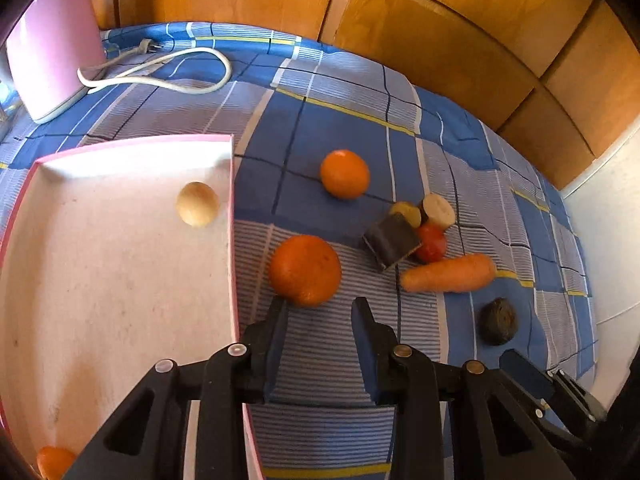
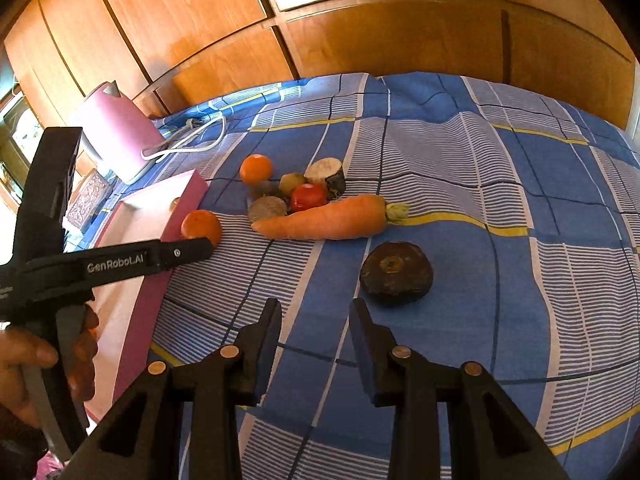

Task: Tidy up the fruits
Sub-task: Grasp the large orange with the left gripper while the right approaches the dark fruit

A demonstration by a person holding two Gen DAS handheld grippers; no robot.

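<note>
A pink tray lies on the left of the checked cloth, holding a beige round fruit and an orange piece at its near corner. A large orange lies just right of the tray; my open, empty left gripper is right behind it. A smaller orange lies farther back. A carrot, a red tomato and a dark round beet lie to the right. My right gripper is open and empty, just left of the beet.
A pink kettle with a white cord stands at the back left. A cut white root, a yellowish piece and a dark block cluster by the tomato. Wooden cabinet doors stand behind the table.
</note>
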